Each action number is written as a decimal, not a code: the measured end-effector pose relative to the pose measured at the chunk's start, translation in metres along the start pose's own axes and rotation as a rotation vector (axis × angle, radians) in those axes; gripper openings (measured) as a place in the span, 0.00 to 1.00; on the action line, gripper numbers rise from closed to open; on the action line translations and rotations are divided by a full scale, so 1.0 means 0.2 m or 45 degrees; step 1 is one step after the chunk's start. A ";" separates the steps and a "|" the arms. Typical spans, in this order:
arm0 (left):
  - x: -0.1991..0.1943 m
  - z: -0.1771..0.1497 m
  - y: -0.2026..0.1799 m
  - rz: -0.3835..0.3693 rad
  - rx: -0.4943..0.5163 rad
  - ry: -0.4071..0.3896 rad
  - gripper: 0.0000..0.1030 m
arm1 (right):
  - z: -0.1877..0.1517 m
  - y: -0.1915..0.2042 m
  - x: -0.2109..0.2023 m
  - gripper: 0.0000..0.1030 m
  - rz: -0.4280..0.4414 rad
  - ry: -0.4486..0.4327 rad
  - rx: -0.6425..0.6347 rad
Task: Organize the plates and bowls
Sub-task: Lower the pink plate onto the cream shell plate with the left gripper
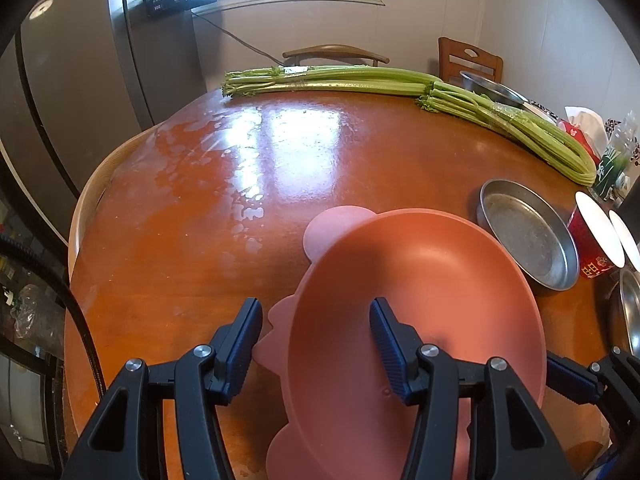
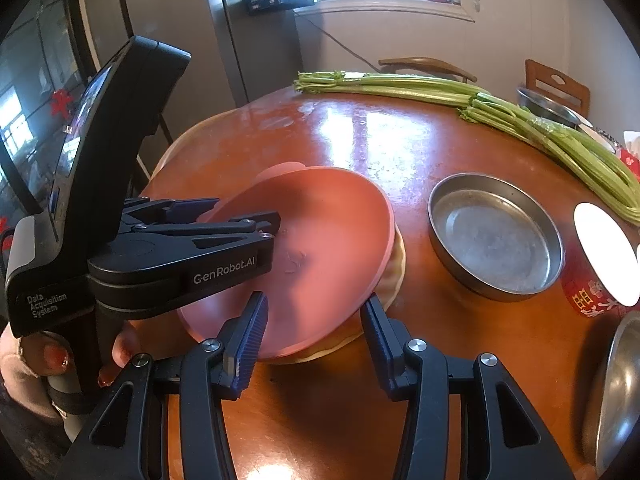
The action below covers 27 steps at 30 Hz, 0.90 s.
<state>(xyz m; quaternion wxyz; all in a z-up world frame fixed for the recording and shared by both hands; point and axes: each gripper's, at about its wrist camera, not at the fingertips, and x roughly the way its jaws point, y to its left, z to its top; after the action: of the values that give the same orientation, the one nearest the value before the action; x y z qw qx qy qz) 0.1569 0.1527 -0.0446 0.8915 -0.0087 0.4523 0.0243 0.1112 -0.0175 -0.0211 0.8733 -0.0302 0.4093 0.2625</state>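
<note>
While tilted, pink bowl (image 1: 420, 280) sits between left gripper (image 1: 316, 320) jaws.

Black claw (image 2: 276, 220) marked GenRobot.AI, blue ribbed pads (image 2: 250, 344), silver screws.

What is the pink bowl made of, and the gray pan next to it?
The pink bowl looks like matte plastic or silicone: even colour, no shine. The gray pan looks like metal, probably steel: dull silvery, scuffed, reflecting light on its rim.
</note>
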 end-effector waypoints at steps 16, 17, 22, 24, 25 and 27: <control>-0.03 0.00 0.01 -0.043 -0.007 -0.014 0.54 | -0.01 0.01 -0.01 0.49 -0.006 -0.002 -0.025; -0.03 0.00 0.01 -0.038 -0.009 -0.017 0.54 | -0.01 0.01 -0.01 0.49 -0.004 -0.002 -0.022; -0.05 -0.01 0.03 -0.042 -0.020 -0.024 0.54 | -0.01 0.01 -0.02 0.49 -0.001 -0.012 -0.025; -0.05 -0.01 0.04 -0.040 -0.022 -0.025 0.54 | -0.01 0.02 -0.02 0.50 -0.001 -0.008 -0.034; -0.05 -0.01 0.04 -0.038 -0.023 -0.023 0.54 | -0.02 0.02 -0.02 0.50 0.000 -0.009 -0.034; -0.06 -0.01 0.04 -0.035 -0.029 -0.027 0.54 | -0.02 0.01 -0.02 0.50 0.003 -0.012 -0.037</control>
<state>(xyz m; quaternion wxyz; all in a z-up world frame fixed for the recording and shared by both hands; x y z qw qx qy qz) 0.1475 0.1610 -0.0363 0.8963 -0.0247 0.4424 0.0172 0.1048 -0.0183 -0.0197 0.8743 -0.0410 0.4015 0.2697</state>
